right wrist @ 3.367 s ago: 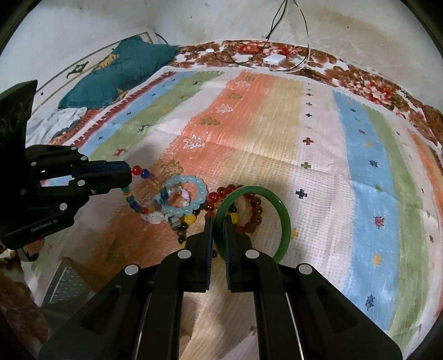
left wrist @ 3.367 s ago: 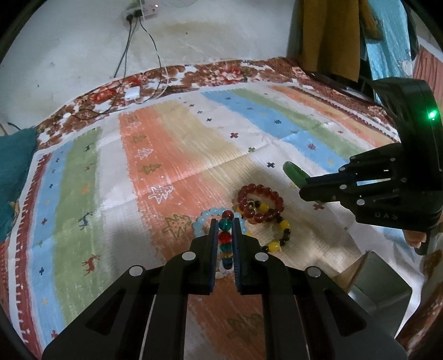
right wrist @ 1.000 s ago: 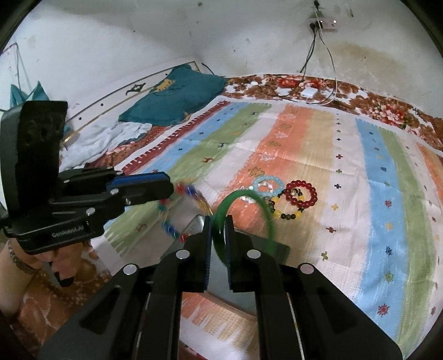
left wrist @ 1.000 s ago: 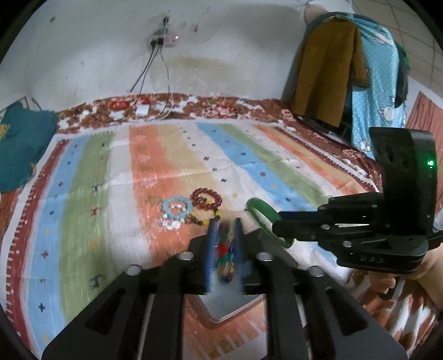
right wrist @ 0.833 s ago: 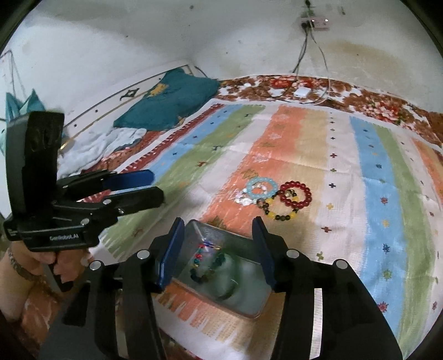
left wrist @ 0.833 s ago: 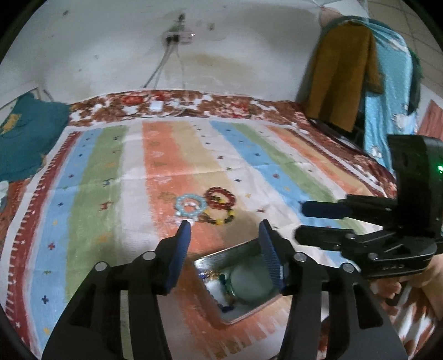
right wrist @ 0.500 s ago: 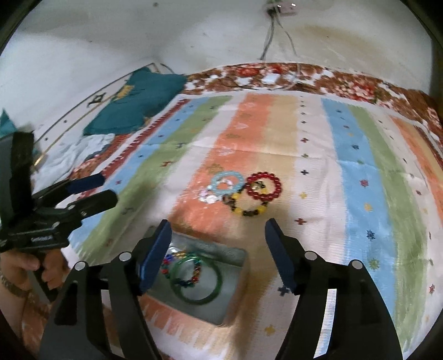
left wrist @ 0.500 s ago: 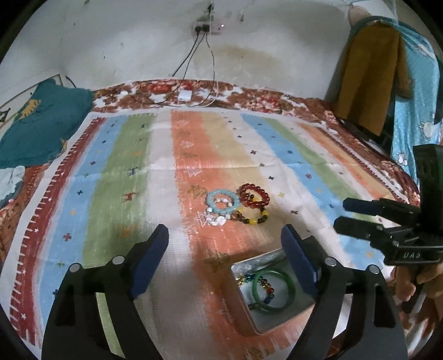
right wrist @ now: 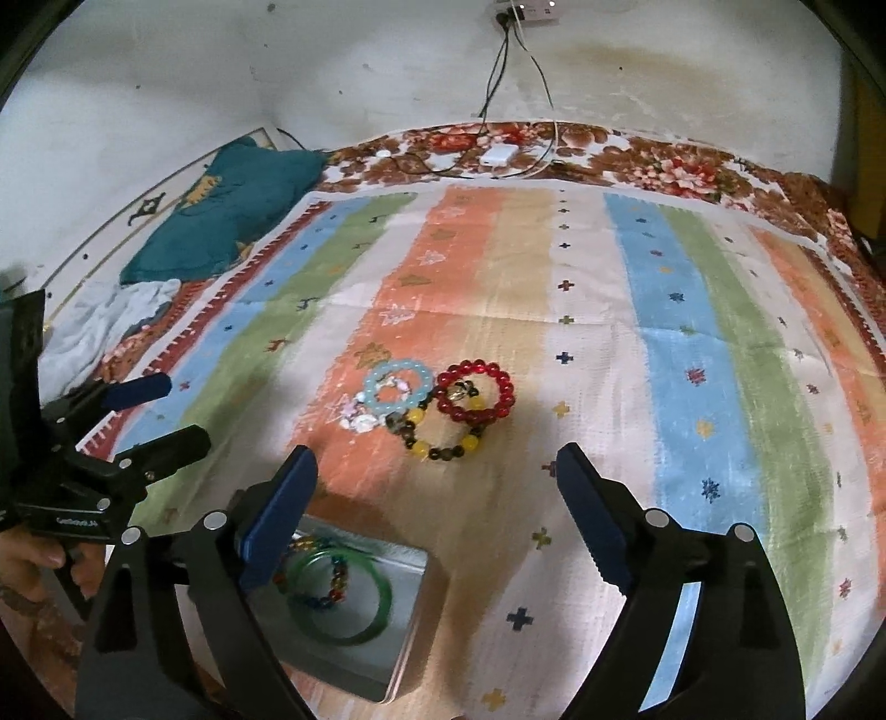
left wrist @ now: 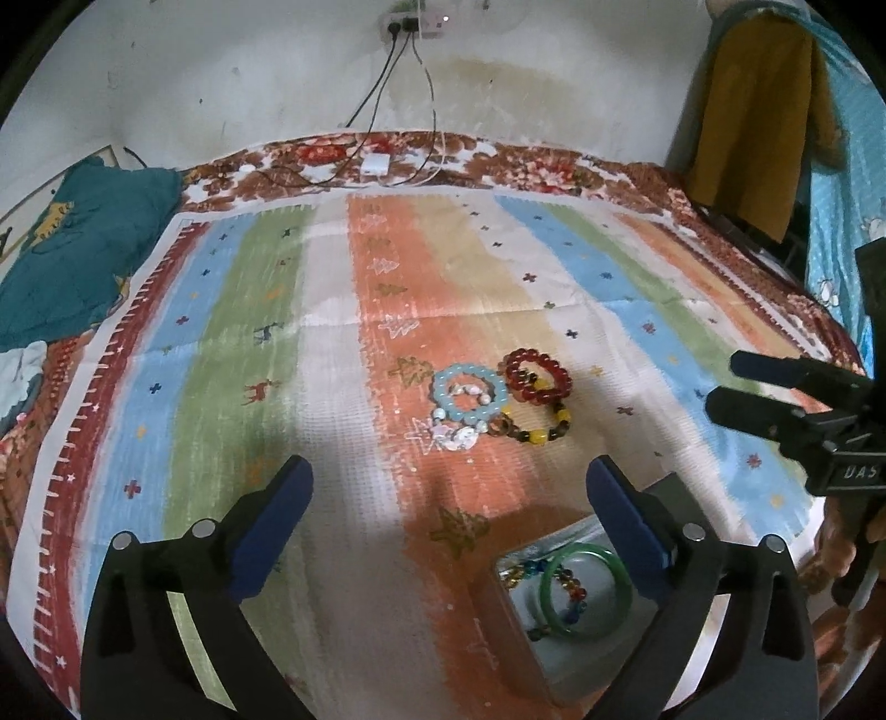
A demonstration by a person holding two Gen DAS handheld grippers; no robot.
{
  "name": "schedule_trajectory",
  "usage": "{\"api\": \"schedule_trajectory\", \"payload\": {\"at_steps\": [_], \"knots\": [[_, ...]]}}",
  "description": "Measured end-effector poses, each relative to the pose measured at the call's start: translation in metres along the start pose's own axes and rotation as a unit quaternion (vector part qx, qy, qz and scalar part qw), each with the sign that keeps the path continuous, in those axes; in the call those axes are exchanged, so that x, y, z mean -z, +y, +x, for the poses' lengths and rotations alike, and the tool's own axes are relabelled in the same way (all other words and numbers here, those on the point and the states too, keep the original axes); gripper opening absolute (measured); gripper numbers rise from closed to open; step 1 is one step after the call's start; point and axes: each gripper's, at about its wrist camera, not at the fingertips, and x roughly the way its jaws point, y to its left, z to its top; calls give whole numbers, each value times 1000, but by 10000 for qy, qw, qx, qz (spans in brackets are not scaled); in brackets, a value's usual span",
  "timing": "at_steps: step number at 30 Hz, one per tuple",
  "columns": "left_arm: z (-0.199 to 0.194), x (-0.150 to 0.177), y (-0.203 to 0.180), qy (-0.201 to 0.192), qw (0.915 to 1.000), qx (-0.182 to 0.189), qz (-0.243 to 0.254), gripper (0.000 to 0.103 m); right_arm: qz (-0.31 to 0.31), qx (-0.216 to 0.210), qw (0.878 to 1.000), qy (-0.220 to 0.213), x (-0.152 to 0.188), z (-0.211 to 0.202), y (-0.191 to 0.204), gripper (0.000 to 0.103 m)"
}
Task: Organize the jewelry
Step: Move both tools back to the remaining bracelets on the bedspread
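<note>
Looking along the left tool (left wrist: pixel 447 490) from the left wrist view: hanging released, fingers spread wide, gripping nothing, above a striped cloth (left wrist: pixel 354 343) spread over a bed. Lying on the orange stripe ahead: a light blue bead bracelet (left wrist: pixel 469 392), touching a dark red bead bracelet (left wrist: pixel 536 374) on its right, with a yellow-and-brown bead bracelet (left wrist: pixel 536 431) just below both and small white beads (left wrist: pixel 457 434) beside the blue one. Sitting low and right, partly behind the right finger: a metal tin (left wrist: pixel 518 603), holding a green bangle (left wrist: pixel 586 591) and a multicoloured bead string (left wrist: pixel 565 581) lying across it. Reaching in from the right edge: the right tool (left wrist: pixel 731 387), fingers parted and bare. Showing at the far wall: a socket with cables (left wrist: pixel 412 25), plus a teal pillow (left wrist: pixel 72 249) at the left.

Looking along the right tool (right wrist: pixel 437 459) from the right wrist view: also released, fingers far apart, clasping nothing. Resting between and beyond the fingers: the light blue bead bracelet (right wrist: pixel 397 385), the dark red bead bracelet (right wrist: pixel 475 392) touching it, and the yellow-and-brown bead bracelet (right wrist: pixel 440 437) overlapping the red one's lower edge. Sitting lower left, partly behind the left finger: the metal tin (right wrist: pixel 410 637), with the green bangle (right wrist: pixel 342 592) and the multicoloured bead string (right wrist: pixel 326 581) inside. Coming in from the left: the left tool (right wrist: pixel 166 412), fingers apart, gripped by a hand (right wrist: pixel 39 559).
</note>
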Motion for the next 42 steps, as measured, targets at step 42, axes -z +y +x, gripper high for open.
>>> {"api": "schedule_trajectory", "payload": {"at_steps": [42], "knots": [[91,-28,20,495,9987,42,-132,97,387,415,9967,575,-30,73,-33,90]]}}
